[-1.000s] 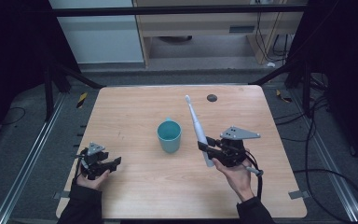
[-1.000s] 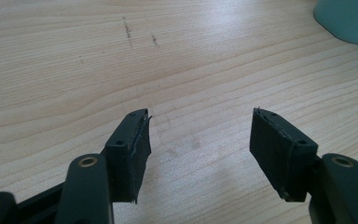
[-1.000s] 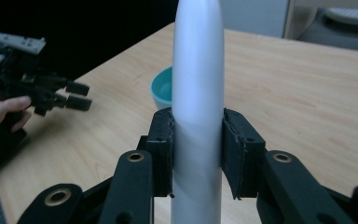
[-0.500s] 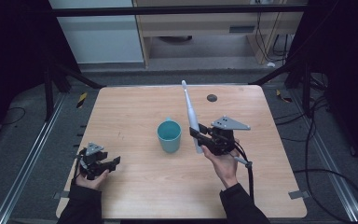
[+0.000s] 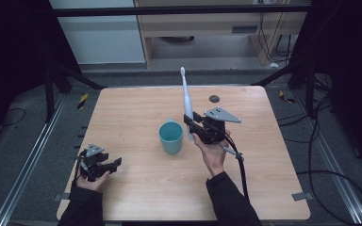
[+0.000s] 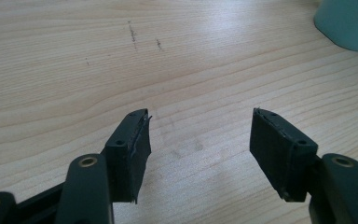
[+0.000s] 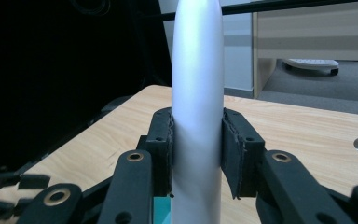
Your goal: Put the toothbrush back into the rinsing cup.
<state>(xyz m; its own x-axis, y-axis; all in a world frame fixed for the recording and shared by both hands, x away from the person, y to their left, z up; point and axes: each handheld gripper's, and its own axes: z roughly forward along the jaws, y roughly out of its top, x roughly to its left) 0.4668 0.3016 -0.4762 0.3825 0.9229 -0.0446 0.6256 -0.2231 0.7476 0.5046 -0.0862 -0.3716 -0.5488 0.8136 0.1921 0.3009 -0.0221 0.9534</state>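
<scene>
Right gripper [image 5: 192, 123] held up above mid-table, jaws clamped on the fat handle of a white electric toothbrush [image 5: 186, 101]. In the right gripper view the pads [image 7: 163, 149] press both sides of the toothbrush [image 7: 196, 112], no gap. Toothbrush stands near upright, brush head at 12 o'clock from the grip, tipped a little toward 11; its lower end hangs below the jaws, just at 3 o'clock of the teal cup [image 5: 171, 137]. Cannot tell if the lower end touches the cup; it looks beside it, not in it. A sliver of teal shows under the jaws in the right gripper view. Grey three-cornered plate on top of the gripper, cable trailing toward 5 o'clock past the person's forearm.

Cup upright, open mouth up, roughly table centre, at 9 o'clock of the right gripper.

Left gripper [image 5: 115, 163] low at the table's 7 o'clock corner, well apart from the cup, which sits at its 2 o'clock. Jaws spread wide, nothing between them: the left gripper view gives bare wood between the pads [image 6: 135, 149] and the cup's base [image 6: 349, 23] at the far 1 o'clock corner.

Small dark round disc [image 5: 213, 98] on the wooden table [image 5: 136, 108], at 12 o'clock of the right gripper, near the far edge, just right of the toothbrush shaft.
</scene>
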